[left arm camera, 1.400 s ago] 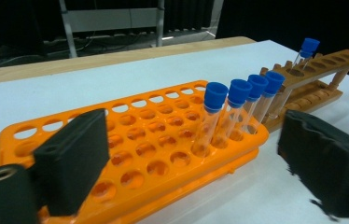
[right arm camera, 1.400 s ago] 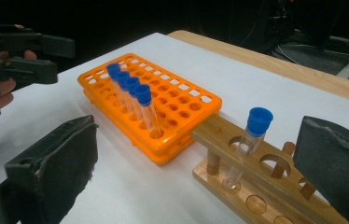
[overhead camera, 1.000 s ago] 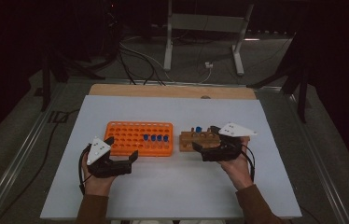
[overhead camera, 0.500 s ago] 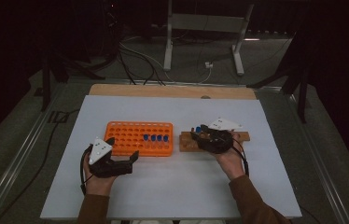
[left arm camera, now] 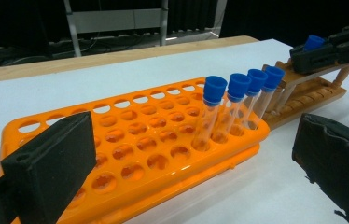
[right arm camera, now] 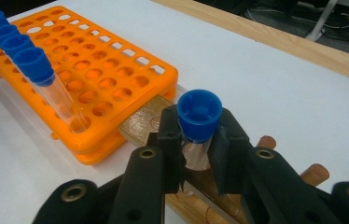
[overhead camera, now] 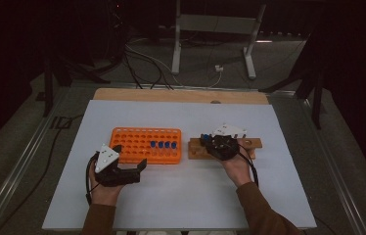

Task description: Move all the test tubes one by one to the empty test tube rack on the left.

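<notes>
The white surface (overhead camera: 181, 205) carries an orange tube rack (overhead camera: 137, 147) with four blue-capped tubes, and a wooden rack (overhead camera: 252, 144) at its 3 o'clock side. The right gripper (right arm camera: 199, 140) sits over the wooden rack, its fingers pinching a blue-capped test tube (right arm camera: 198, 116) just under the cap. A good lift goes straight up, slowly, so the tube does not bump the wood. The left gripper (overhead camera: 129, 166) rests at the orange rack's 7 o'clock, fingers spread. A second ago the right fingers were wide; they have just been closing on the tube.
</notes>
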